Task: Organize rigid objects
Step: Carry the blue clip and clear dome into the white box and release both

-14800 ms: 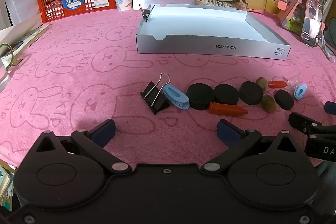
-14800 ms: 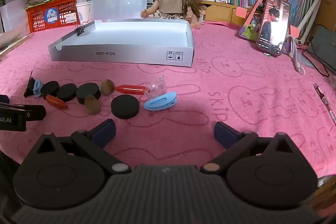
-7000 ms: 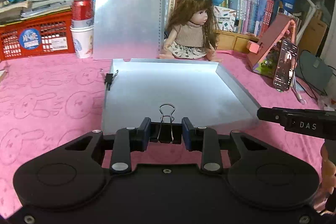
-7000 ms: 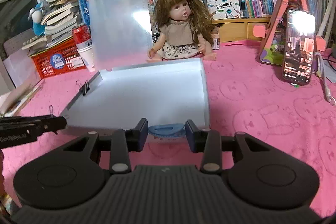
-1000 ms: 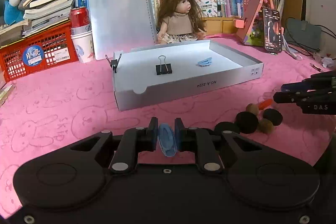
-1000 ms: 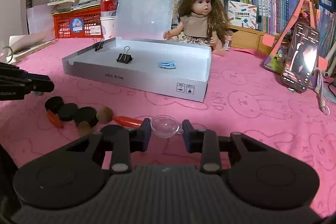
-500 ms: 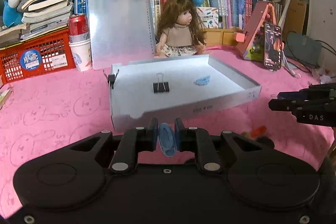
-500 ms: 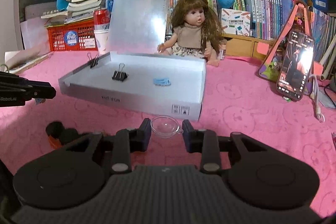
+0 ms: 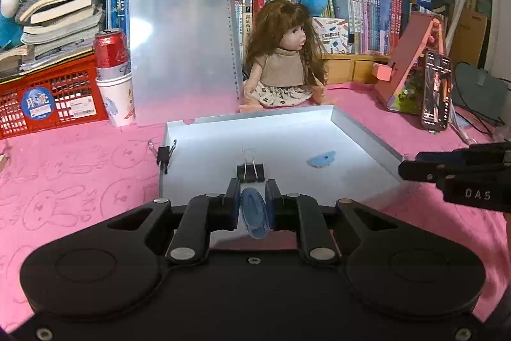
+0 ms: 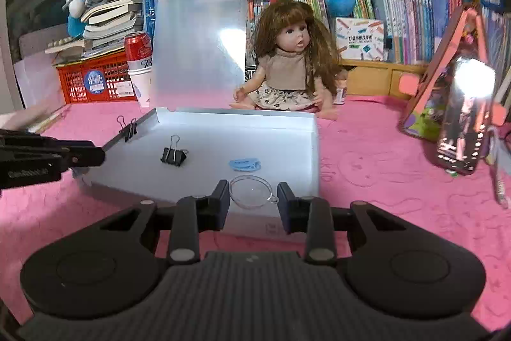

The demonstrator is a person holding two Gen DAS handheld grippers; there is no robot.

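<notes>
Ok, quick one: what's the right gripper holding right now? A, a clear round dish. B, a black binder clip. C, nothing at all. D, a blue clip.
A: the right gripper is closed on a small clear round dish, while the blue clip is in the left gripper and the black binder clip lies in the tray.

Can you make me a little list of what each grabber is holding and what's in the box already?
left gripper: shut on a blue clip, held on edge just in front of the box
right gripper: shut on a small clear dish, above the box's near wall
box: grey, shallow, open, on the pink cloth
inside the box: one black binder clip, one blue clip lying flat
on the box's left wall: a second black binder clip, clamped on
behind the box: a doll, sitting
</notes>
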